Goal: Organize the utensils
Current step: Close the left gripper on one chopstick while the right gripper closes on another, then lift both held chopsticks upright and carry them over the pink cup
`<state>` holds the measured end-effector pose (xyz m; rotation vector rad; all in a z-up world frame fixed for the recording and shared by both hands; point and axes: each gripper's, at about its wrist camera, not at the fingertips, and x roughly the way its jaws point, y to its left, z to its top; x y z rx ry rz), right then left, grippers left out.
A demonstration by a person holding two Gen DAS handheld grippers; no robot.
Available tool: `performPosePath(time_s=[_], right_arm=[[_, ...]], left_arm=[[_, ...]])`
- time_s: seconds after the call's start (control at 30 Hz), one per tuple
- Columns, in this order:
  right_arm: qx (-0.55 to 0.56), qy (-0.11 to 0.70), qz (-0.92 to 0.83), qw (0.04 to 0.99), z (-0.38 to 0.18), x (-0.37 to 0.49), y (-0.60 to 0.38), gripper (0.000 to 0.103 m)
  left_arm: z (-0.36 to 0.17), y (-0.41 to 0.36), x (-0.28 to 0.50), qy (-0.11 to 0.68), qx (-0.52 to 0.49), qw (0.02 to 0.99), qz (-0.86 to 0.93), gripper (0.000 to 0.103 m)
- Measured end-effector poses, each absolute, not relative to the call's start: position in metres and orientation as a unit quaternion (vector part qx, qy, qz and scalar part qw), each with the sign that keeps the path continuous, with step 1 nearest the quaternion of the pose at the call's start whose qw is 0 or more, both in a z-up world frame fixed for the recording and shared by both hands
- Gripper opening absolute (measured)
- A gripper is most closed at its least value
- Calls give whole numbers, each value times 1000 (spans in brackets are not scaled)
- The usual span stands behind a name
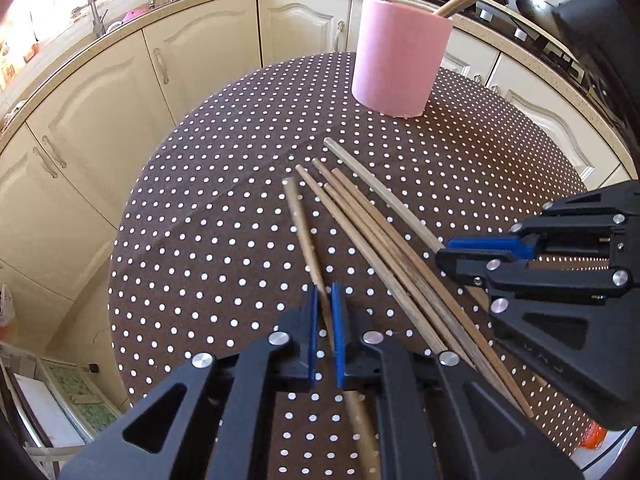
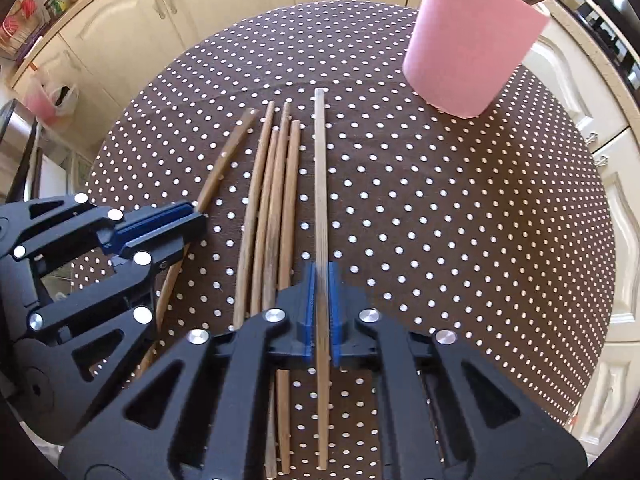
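Several wooden chopsticks lie side by side on the dotted tablecloth. My left gripper is shut on the leftmost, darker chopstick, whose far end rests on the cloth. My right gripper is shut on the pale, straight chopstick at the right of the row. The right gripper enters the left wrist view from the right, and the left gripper enters the right wrist view from the left. Between them lies a loose bundle of chopsticks. A pink cup stands upright beyond, holding wooden utensils.
The round table drops away at its curved edge on all sides. Cream kitchen cabinets and a counter with a sink and a stove ring the table behind. To the right of the chopsticks there is bare cloth.
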<state>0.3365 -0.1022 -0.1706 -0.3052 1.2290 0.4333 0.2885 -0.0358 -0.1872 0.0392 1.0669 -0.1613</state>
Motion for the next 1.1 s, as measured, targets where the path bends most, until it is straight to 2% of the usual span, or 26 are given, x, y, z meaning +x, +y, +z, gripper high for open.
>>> performPosePath(time_s=[0.2, 0.47, 0.73, 0.97, 1.1], right_arm=[[-105, 539, 213, 808, -166, 325, -117, 6], [-54, 436, 242, 865, -114, 286, -148, 6], [8, 289, 255, 923, -62, 235, -204, 6], [80, 150, 232, 958, -18, 226, -246, 6], [116, 102, 201, 967, -5, 246, -267, 6]], left_arm=[[-174, -31, 282, 473, -6, 876, -95, 5], [-133, -30, 268, 405, -26, 906, -118, 5], [-72, -35, 240, 249, -47, 953, -166, 5], [-42, -50, 246, 153, -80, 967, -189, 5], [-27, -60, 257, 102, -82, 970, -206, 5]])
